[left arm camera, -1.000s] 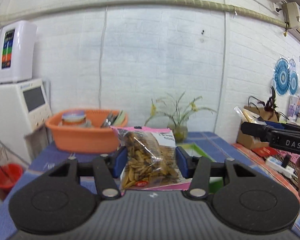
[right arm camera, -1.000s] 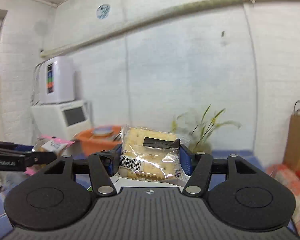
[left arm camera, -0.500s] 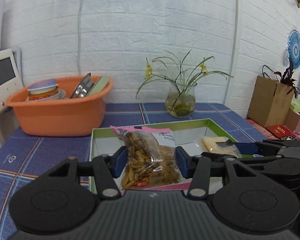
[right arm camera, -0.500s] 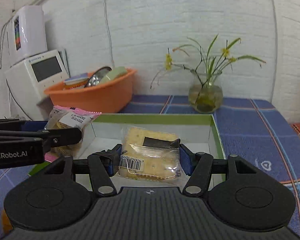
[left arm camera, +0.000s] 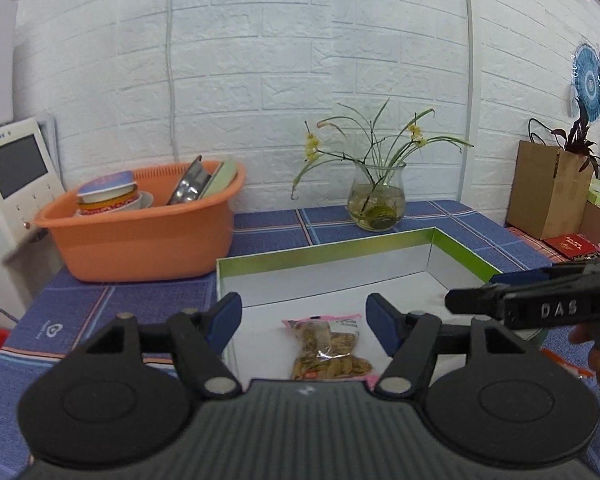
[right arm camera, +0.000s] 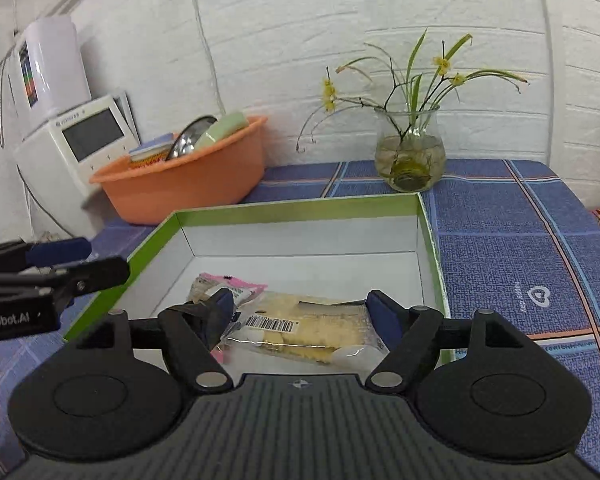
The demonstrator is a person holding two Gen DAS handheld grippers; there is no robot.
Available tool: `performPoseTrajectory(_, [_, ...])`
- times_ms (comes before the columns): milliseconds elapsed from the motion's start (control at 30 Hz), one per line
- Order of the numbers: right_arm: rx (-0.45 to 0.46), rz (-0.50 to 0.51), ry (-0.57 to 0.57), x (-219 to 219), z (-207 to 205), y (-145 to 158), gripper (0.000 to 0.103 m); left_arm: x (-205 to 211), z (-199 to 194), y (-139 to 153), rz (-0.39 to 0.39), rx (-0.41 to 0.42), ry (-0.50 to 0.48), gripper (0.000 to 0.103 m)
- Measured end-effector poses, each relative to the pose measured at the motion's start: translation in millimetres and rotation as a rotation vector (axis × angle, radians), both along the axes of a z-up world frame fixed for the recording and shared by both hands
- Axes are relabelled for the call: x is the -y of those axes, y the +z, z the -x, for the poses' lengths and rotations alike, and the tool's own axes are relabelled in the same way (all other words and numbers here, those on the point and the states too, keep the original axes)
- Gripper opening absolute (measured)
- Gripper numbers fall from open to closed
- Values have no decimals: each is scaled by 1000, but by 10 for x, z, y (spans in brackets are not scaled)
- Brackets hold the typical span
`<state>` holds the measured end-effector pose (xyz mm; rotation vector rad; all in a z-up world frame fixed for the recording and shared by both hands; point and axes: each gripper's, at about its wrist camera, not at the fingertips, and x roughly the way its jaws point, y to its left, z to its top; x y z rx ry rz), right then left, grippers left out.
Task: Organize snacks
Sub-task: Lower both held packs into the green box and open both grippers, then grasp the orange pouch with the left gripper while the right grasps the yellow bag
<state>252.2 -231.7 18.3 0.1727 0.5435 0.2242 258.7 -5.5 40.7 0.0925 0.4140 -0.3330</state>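
Note:
A pink-edged clear bag of brown snacks [left arm camera: 327, 347] lies flat on the white floor of the green-rimmed box [left arm camera: 324, 256]. My left gripper [left arm camera: 304, 324] is open above it, fingers apart on either side. In the right wrist view the same bag [right arm camera: 228, 286] lies next to a clear cracker packet with a barcode [right arm camera: 304, 330] inside the box [right arm camera: 296, 206]. My right gripper [right arm camera: 300, 312] is open over the cracker packet, which rests on the box floor. Each gripper shows at the edge of the other's view.
An orange basin [left arm camera: 140, 236] with dishes stands behind the box at left. A glass vase with flowers [left arm camera: 376, 204] stands behind the box. A white appliance [left arm camera: 12, 184] is at far left. A brown paper bag [left arm camera: 548, 188] and boxes stand at right.
Both grippers lowered over the box and opened. The snack bag and the cracker packet dropped out of the jaws and now lie on the box floor.

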Motion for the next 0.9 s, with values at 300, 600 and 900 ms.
performPoseTrajectory(300, [53,-150,-23,317,566,236,103,-581,883,-67,7,30,119,77])
performPoseTrajectory(600, [-134,-298,45,179,896,-78,103,-823,1254,-567,-31,-52,59,81])
performPoseTrajectory(900, [-288,-225,60,-48,653,-256,103,-672,1067,-810,-146,-151,-187,102])
